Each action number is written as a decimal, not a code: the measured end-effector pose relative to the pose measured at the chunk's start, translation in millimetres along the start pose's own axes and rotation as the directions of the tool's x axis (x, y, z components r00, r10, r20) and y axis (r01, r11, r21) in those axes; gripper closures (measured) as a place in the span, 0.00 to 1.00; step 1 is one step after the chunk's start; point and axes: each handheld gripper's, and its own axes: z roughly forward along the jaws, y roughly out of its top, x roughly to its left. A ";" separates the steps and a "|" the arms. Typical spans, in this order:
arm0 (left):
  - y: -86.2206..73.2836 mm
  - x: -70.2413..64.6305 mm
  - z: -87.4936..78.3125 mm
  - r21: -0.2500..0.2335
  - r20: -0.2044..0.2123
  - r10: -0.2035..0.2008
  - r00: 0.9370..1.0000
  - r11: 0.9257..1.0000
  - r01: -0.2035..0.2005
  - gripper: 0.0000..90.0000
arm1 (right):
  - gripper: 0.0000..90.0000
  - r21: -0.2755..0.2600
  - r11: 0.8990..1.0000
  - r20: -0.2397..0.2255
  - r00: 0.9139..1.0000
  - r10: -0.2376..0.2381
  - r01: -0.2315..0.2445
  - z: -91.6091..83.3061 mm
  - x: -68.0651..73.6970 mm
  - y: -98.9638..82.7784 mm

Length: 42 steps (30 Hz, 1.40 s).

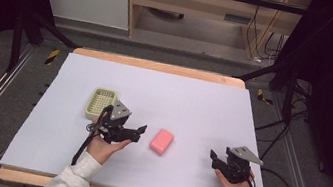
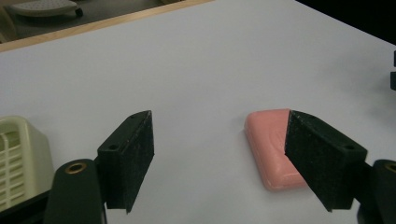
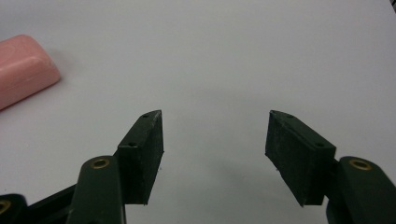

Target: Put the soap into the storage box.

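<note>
A pink bar of soap (image 1: 162, 141) lies flat on the white sheet near the table's middle. My left gripper (image 1: 139, 133) is just left of it, pointing toward it, jaws open and empty. In the left gripper view the soap (image 2: 268, 144) lies ahead on the sheet, partly hidden behind the right jaw, and no pad touches it; the left gripper (image 2: 219, 121) stands wide. My right gripper (image 1: 214, 159) rests near the front right, open, a hand's width from the soap. The right gripper (image 3: 215, 116) has bare sheet between its jaws, with the soap (image 3: 23, 65) at the upper left.
A pale green slatted soap dish (image 1: 101, 102) sits behind the left gripper, and its corner (image 2: 18, 158) shows at the left edge. The white sheet (image 1: 179, 95) covers the wooden table. Dark stands and cables flank the table on the floor.
</note>
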 end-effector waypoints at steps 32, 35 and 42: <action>6.2 -41.9 44.1 0.096 0.037 0.058 0.998 0.994 -0.061 0.22 | 0.42 0.004 1.000 -0.004 1.000 -0.003 0.003 2.6 -0.4 1.7; 5.5 -44.2 47.2 0.101 0.042 0.061 0.997 0.993 -0.065 0.21 | 0.42 0.007 1.000 -0.004 1.000 -0.006 0.007 2.9 -0.5 1.5; 3.4 -50.1 55.0 0.115 0.045 0.054 0.998 0.992 -0.059 0.20 | 0.42 0.009 1.000 -0.006 1.000 -0.009 0.009 2.5 0.0 1.8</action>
